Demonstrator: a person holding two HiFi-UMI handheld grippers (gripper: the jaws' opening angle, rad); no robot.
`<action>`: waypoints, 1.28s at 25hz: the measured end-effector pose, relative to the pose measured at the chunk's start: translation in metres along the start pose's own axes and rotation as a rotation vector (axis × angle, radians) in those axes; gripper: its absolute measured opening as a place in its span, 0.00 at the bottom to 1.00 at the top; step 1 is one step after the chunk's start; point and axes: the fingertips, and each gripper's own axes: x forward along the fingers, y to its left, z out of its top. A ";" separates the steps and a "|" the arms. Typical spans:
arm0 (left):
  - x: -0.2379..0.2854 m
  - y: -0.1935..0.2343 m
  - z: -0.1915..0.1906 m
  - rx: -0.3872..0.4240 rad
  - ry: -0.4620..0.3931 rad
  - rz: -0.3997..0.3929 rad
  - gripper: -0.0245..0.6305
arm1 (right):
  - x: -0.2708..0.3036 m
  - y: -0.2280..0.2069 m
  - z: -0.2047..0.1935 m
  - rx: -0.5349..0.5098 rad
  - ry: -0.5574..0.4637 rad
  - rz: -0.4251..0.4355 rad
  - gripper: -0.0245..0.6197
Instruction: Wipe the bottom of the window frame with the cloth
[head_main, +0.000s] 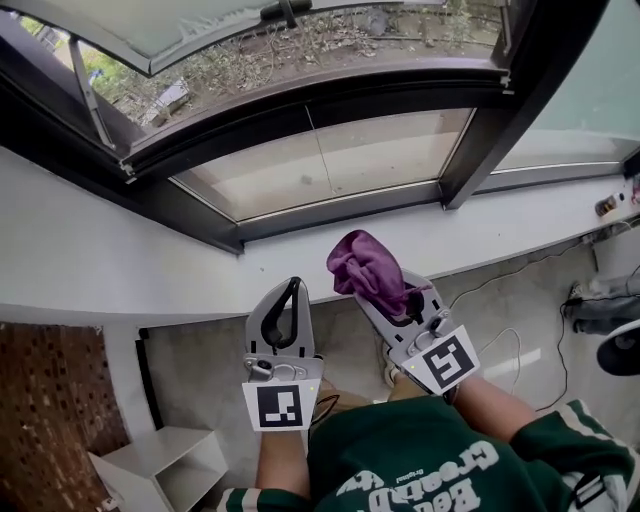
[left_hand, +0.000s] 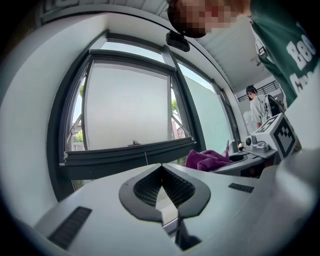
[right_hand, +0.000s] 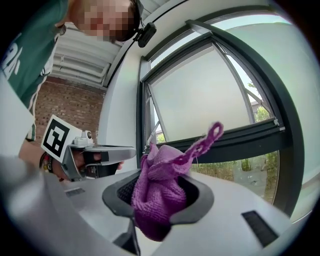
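The purple cloth (head_main: 368, 272) sits bunched in the lower middle of the head view, above the white sill (head_main: 150, 260) and just short of the dark bottom rail of the window frame (head_main: 330, 215); we cannot tell whether it touches the sill. The right gripper (head_main: 372, 290) pinches it, its jaws clamped on the wad, a loose loop sticking up. To its left, the left gripper (head_main: 290, 290) hangs beside it with its jaws pressed together at the tips, nothing between them. Across the top of the frame we see the open sash (head_main: 300, 100) tilted outward. At lower left stands a white shelf (head_main: 160, 465).
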 end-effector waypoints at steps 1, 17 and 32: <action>-0.001 0.011 -0.005 -0.004 -0.004 -0.009 0.05 | 0.011 0.005 -0.005 -0.003 -0.002 -0.003 0.26; 0.008 0.157 -0.171 0.024 0.064 -0.072 0.04 | 0.185 0.087 -0.143 0.073 0.096 0.023 0.25; 0.036 0.224 -0.372 -0.150 0.148 0.063 0.04 | 0.305 0.082 -0.324 0.095 0.210 0.113 0.25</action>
